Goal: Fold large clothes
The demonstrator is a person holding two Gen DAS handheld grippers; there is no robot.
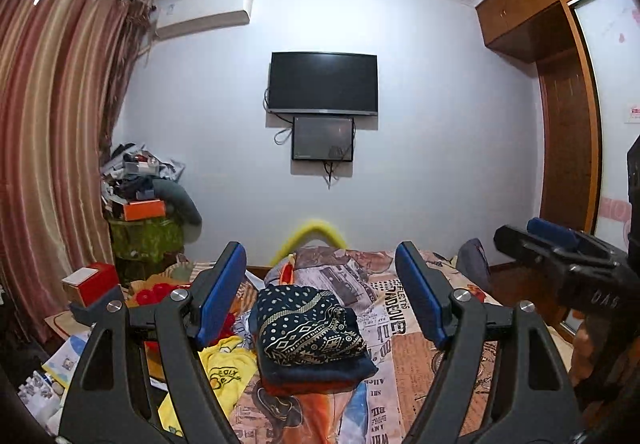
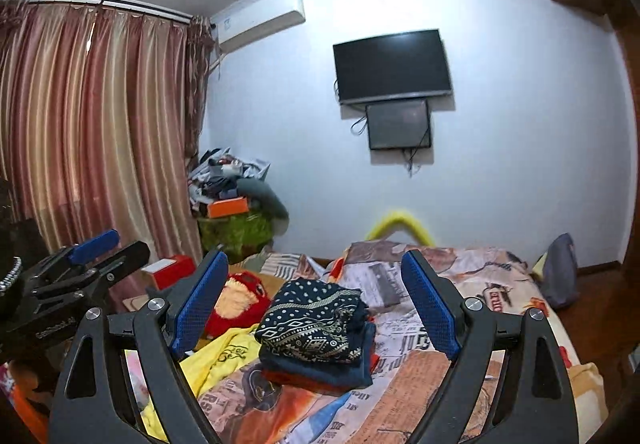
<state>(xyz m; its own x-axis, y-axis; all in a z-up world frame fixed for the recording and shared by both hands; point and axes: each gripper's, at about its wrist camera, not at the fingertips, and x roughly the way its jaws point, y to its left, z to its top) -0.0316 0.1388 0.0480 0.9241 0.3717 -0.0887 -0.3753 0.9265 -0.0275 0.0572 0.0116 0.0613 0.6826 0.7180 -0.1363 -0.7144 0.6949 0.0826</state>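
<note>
A stack of folded clothes lies on the bed, with a navy patterned piece on top, a plain navy piece under it and an orange-red one at the bottom. It also shows in the right wrist view. A crumpled yellow garment lies to the left of the stack; it also shows in the right wrist view. My left gripper is open and empty, held above the bed short of the stack. My right gripper is open and empty, also short of the stack. Each gripper shows at the edge of the other's view.
The bed has a newspaper-print cover. A red plush toy and a red box sit at the left. A cluttered pile stands by the curtain. A TV hangs on the far wall; a wardrobe is at the right.
</note>
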